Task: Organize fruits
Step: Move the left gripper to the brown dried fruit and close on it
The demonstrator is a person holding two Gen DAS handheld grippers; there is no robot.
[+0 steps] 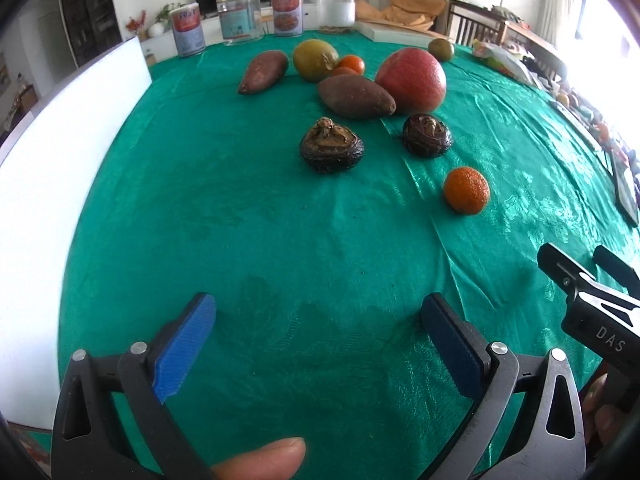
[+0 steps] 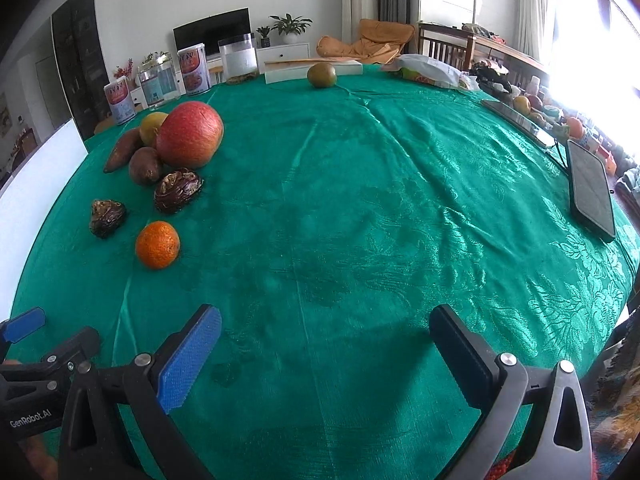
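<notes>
Both grippers sit low over bare green cloth, left gripper and right gripper each spread wide, empty. Small orange lies ahead-right of my left fingers, ahead-left of my right; left looks nearer.

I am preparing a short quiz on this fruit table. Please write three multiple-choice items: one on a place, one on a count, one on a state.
1. Where is the lone green fruit?
A. far edge of the table, near the white box
B. beside the tangerine
C. in a jar

2. How many dark wrinkled fruits lie on the green tablecloth?
A. one
B. two
C. four

3. The left hand-held gripper is
A. open, empty
B. shut on a tangerine
C. shut on a sweet potato

Answers: 1 A, it sits apart by the white box; 2 B, both views show two; 3 A, only cloth lies between its fingers.
</notes>
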